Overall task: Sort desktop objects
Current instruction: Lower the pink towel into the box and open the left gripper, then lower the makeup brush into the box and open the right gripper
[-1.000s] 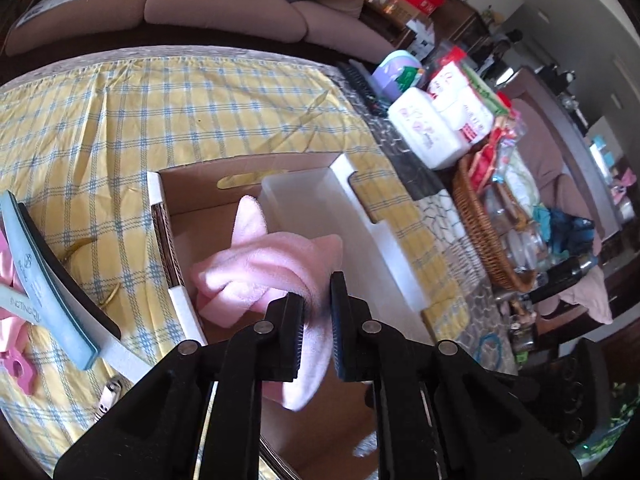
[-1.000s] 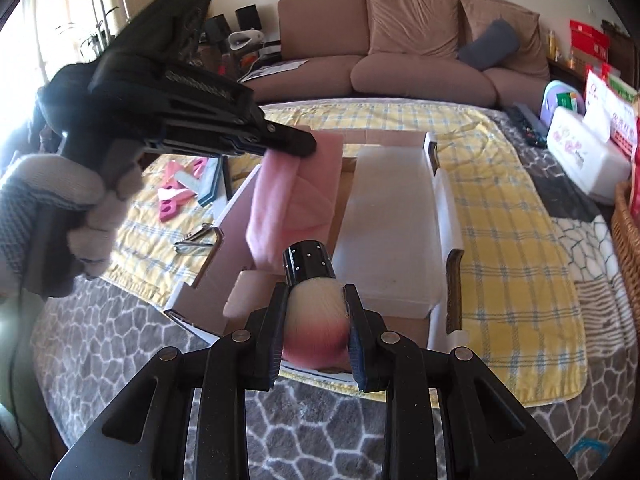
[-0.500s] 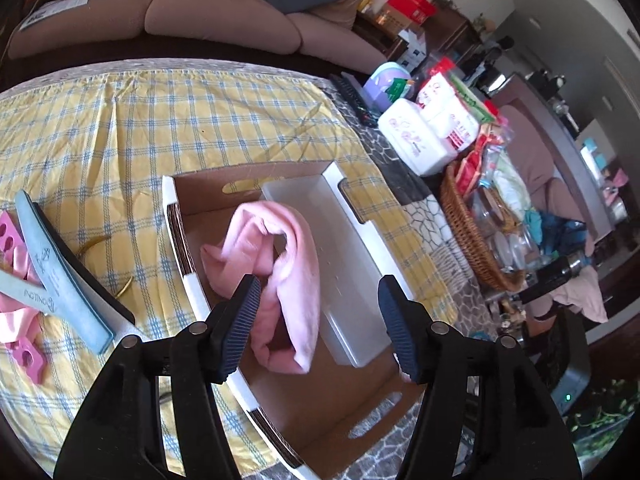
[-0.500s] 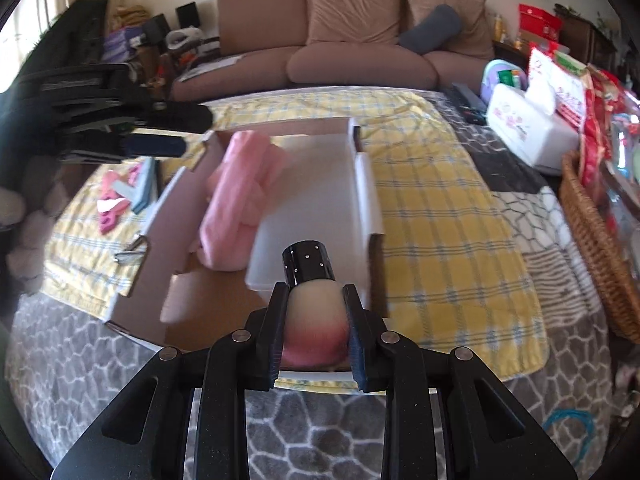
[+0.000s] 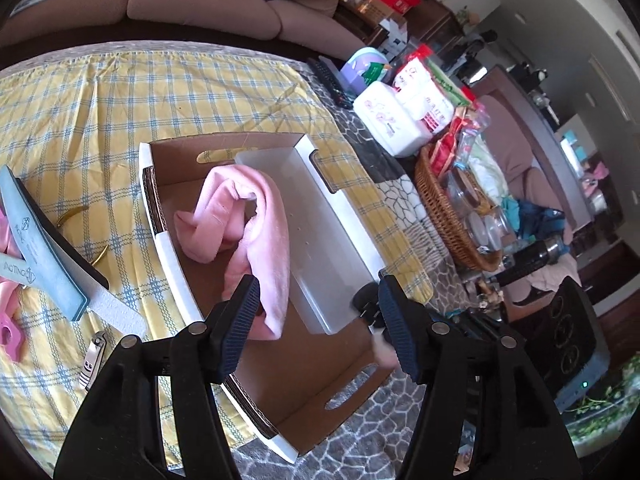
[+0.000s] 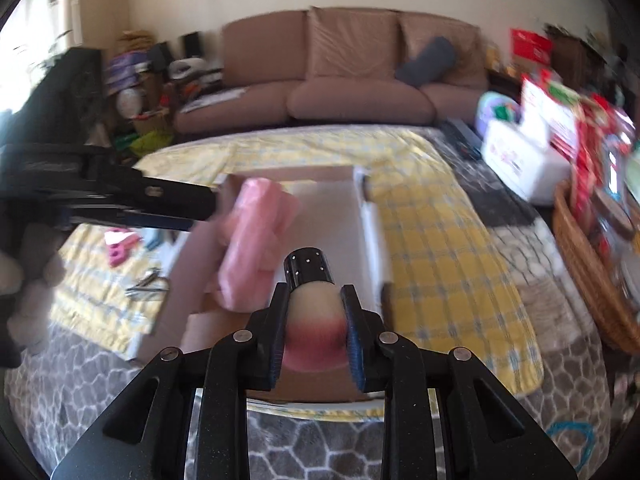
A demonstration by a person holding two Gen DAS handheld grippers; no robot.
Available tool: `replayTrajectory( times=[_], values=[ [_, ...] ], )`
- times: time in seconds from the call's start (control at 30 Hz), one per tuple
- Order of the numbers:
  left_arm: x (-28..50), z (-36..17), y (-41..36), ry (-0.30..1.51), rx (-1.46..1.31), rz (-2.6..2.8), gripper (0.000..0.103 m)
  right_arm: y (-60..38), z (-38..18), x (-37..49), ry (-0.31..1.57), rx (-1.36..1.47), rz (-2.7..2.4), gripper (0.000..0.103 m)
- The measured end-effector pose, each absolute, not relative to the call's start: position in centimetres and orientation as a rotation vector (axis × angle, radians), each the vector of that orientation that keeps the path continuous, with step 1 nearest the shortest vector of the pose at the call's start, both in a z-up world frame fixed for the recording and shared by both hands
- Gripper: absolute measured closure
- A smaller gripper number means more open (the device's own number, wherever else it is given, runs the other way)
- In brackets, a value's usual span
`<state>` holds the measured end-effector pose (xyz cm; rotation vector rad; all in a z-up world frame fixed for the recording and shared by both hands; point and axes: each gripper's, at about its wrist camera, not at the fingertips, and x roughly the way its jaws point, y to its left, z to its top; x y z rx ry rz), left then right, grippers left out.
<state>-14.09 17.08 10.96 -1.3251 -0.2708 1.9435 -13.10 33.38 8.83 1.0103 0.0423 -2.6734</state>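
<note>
Black right gripper (image 6: 316,330) clamps the fluffy pink-tipped makeup brush (image 6: 314,320) above the near end of the shallow cardboard box (image 5: 308,376). Left gripper (image 5: 318,326) hovers spread wide and empty over that box, where the crumpled pink cloth (image 5: 248,216) lies beside the white plastic tray (image 5: 320,240).

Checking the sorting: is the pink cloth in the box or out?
In. The pink cloth lies bunched inside the cardboard box, draped against the white tray.

Daylight floods in from a blown-out window (image 6: 36,40) left of the right gripper (image 6: 314,320), whose view is motion-blurred. The left-wrist view stays sharp. Fisheye bends and darkens both pictures' edges.
</note>
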Motion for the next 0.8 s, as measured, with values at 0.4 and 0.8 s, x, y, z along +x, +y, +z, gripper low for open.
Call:
replayTrajectory(
  times=[0.4, 0.8],
  values=[
    [-14.0, 7.4, 18.9, -0.302, -1.445, 1.771, 0.045, 26.9, 6.1, -12.8, 0.404, 1.038, -2.315, 0.077],
    [-13.9, 6.7, 19.4, -0.315, -1.469, 1.773, 0.044, 30.7, 6.3, -12.8, 0.421, 1.054, -2.570, 0.048]
  ],
)
